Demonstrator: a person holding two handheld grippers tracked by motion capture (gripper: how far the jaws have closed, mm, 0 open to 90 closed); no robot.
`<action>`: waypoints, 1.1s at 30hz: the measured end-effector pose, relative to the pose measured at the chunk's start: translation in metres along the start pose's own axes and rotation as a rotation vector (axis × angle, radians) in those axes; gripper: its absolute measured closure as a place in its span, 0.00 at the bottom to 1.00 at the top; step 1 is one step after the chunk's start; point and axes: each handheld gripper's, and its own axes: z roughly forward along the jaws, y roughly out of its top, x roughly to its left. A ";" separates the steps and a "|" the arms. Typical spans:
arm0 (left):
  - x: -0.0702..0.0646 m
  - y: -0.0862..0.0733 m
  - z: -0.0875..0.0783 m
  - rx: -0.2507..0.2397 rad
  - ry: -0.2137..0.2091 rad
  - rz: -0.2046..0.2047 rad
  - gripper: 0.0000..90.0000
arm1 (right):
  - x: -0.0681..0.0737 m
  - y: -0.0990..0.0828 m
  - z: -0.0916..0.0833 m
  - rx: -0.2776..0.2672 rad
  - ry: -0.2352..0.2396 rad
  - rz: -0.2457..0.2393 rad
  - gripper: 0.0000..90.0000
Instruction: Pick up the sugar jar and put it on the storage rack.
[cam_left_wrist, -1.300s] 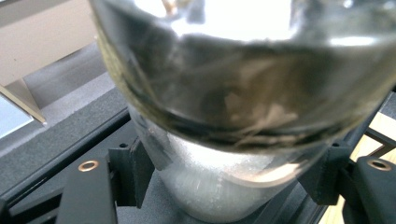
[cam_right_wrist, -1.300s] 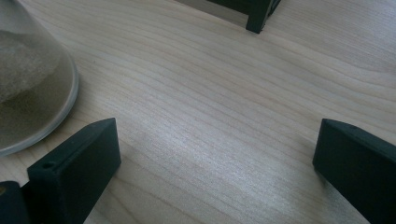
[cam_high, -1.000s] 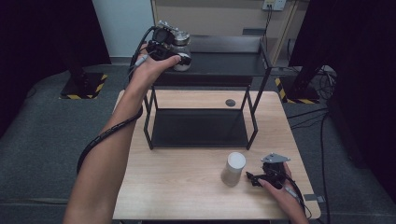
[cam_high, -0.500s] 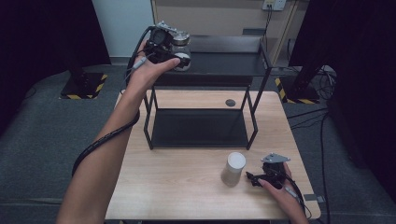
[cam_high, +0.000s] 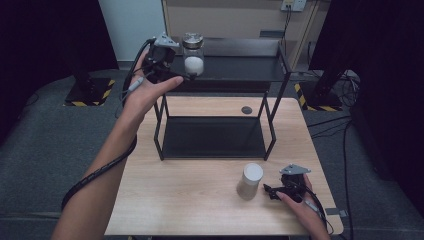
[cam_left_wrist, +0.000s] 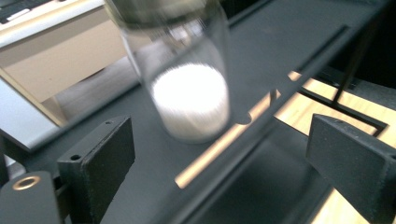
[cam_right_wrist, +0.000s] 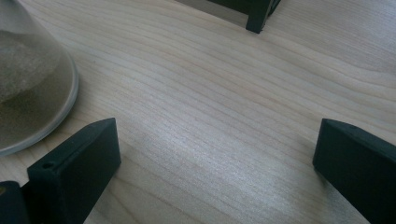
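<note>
The left tongs (cam_high: 187, 76) have just let go, jaws apart, leaving the clear glass jar of white powder (cam_high: 193, 54) on the black metal shelf rack (cam_high: 235, 67); the right tongs (cam_high: 270, 191) rest open on the worktop (cam_high: 190, 200).

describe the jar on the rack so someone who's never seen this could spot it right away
Find the black two-tier rack at the far side of the wooden table. On its top shelf, near the left end, stands the glass jar. It is clear, partly filled with white powder, unlike the pale container down on the table.

Overhead table (cam_high: 200, 200) view; two close jaw-level views
</note>
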 end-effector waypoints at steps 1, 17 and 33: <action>-0.004 -0.004 -0.001 -0.002 0.009 0.010 0.08 | 0.000 0.000 0.000 0.000 0.000 0.000 0.01; -0.024 -0.061 0.012 -0.003 -0.130 0.163 0.07 | 0.000 0.000 0.000 0.002 0.000 0.000 0.01; -0.035 -0.097 0.046 0.016 -0.218 0.214 0.07 | 0.000 0.000 0.000 0.002 0.000 0.000 0.01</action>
